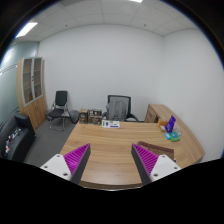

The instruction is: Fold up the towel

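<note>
— What lies ahead of the gripper (110, 160)?
— A desk (110, 140), beneath and beyond its spread fingers.
— Behind it?
— An office chair (118, 106); another chair (60, 105) left, beside what may be a cabinet (33, 88).

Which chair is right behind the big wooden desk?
The black mesh office chair with the tall back. The other black chair stands apart, by the wooden cabinet. The gripper is open, above the desk.

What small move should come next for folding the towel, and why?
Probably tilt the gripper down and look over the desk. The fingers stand open and empty, held high above the wooden desk, and no towel is clearly visible from here; only small items lie on the desk. The towel has to be found before any grasp.
</note>
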Available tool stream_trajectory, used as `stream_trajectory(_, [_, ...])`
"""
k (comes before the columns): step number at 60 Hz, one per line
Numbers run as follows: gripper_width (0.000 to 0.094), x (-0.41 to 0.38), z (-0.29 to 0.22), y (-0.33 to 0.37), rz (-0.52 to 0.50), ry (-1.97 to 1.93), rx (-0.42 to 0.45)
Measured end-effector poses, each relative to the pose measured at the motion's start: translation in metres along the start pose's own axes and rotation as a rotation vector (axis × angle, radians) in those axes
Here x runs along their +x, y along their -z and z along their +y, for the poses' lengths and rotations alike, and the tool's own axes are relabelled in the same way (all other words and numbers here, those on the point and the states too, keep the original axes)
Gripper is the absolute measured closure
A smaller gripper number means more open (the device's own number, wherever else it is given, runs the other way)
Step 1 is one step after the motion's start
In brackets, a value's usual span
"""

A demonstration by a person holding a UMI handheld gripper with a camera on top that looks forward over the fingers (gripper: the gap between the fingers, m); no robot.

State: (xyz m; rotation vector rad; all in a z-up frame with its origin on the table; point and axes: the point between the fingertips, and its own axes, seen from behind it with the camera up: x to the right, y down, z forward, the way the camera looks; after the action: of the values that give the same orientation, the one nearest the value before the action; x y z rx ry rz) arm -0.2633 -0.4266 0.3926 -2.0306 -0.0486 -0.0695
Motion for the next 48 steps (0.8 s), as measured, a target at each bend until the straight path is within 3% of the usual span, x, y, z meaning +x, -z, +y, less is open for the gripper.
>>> stream_trajectory(8, [0.0078, 0.004, 0.021, -0.012, 0.005, -0.022, -0.05])
stream_trajectory(20, [0.0079, 0.041, 0.076, -0.087, 0.049, -0.078, -0.132])
stream_trajectory(36, [0.0078, 0.137, 0.139, -0.257, 0.192, -0.161, -0.195])
stream_trajectory(48, [0.0077, 0.192, 0.179, -0.379, 0.243, -0.196, -0.261])
